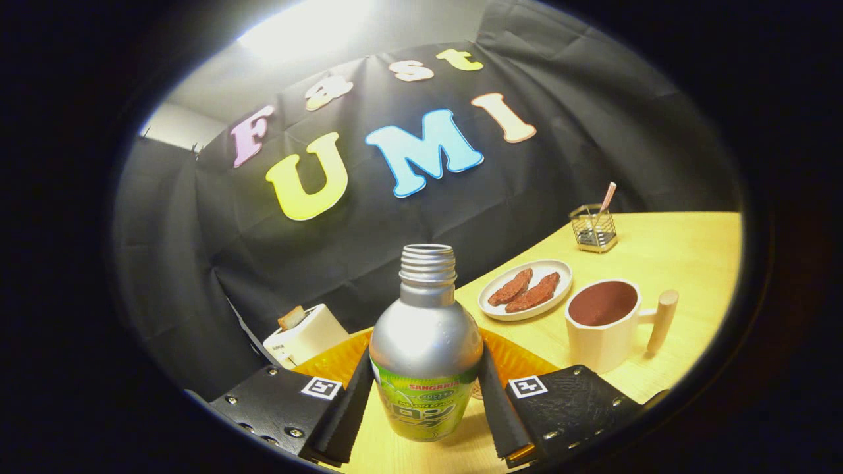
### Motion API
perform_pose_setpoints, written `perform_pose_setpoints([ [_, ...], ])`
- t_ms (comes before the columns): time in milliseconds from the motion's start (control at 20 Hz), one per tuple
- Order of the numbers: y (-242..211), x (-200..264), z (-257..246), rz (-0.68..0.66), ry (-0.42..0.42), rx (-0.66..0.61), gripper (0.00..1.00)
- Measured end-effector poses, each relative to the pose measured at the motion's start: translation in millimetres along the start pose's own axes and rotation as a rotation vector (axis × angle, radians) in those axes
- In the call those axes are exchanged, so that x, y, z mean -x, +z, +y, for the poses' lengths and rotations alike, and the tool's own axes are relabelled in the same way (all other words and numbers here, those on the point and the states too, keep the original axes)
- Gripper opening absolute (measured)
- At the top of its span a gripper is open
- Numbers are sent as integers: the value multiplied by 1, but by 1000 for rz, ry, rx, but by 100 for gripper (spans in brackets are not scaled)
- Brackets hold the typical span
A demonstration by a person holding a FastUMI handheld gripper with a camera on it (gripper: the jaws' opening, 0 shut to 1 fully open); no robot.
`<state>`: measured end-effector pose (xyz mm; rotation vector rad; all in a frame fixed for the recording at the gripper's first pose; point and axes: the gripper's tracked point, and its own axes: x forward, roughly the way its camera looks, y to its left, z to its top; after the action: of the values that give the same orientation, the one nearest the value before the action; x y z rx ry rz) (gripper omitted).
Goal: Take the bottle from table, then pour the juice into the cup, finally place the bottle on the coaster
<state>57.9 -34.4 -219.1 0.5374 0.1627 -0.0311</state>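
A silver bottle (425,342) with a green label and an open threaded neck stands upright between my two fingers (350,401), both pressing on its sides. My gripper (425,411) is shut on it. The whole view is tilted, with the table sloping. To the right of the fingers stands a cream cup (604,322) with a wooden handle and a brown inside. An orange coaster (514,359) lies just behind the bottle, partly hidden by it and by my fingers.
A white plate (527,289) with two brown pieces sits beyond the cup. A wire holder (594,229) with a pink stick stands farther back. A cream toaster (304,334) with bread is beyond the left finger. The wooden table (685,263) extends right.
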Motion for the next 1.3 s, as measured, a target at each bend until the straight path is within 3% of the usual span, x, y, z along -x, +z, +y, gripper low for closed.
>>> perform_pose_setpoints([
  [300,-1,-5,0,37,18,-112,76],
  [650,-9,-8,-3,108,63,-333,76],
  [1100,-7,-12,-18,78,121,-671,76],
  [1300,-1,-11,-22,53,125,-733,76],
])
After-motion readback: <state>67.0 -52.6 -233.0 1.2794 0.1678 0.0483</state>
